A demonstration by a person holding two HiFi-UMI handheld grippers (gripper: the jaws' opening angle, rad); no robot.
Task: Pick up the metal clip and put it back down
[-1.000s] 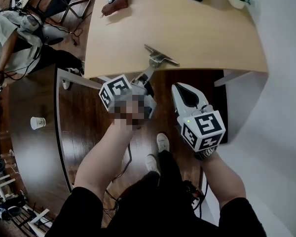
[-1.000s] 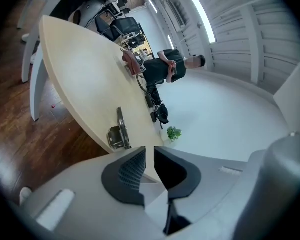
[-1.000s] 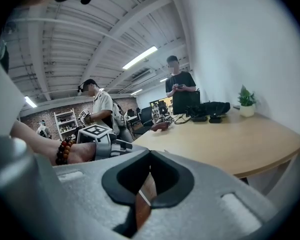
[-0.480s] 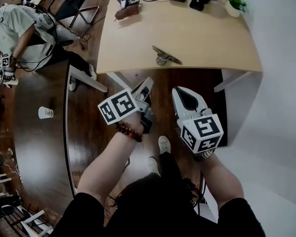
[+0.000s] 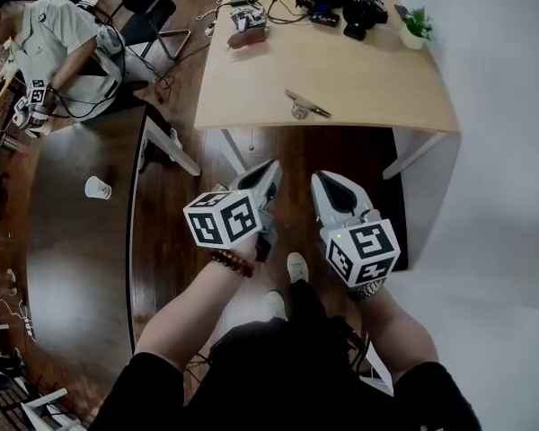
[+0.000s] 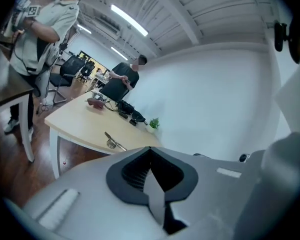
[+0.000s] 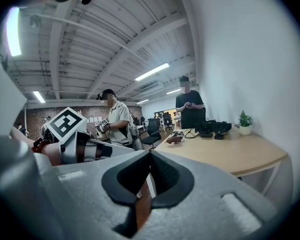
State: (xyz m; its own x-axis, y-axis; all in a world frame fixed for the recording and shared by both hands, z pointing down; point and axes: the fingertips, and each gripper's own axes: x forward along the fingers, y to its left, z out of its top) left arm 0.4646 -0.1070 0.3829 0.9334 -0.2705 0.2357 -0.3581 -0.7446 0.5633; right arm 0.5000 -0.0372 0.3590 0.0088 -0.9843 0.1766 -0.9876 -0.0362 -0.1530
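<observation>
Clip: metal clip (image 5: 306, 106) lies near front edge of table (image 5: 377, 70).
Claws: left gripper (image 5: 270, 169), right gripper (image 5: 322, 180) closed, empty, short of table.
Risk: careless re-approach nudges clip over that edge.

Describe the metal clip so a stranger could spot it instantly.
Find the light wooden table ahead. The metal clip lies alone by its near edge, thin and silvery, away from the dark gear and potted plant at the far end.

Left tongs (image 6: 150, 156) closed, empty, metal clip (image 6: 112, 141) on table (image 6: 75, 121) beyond
</observation>
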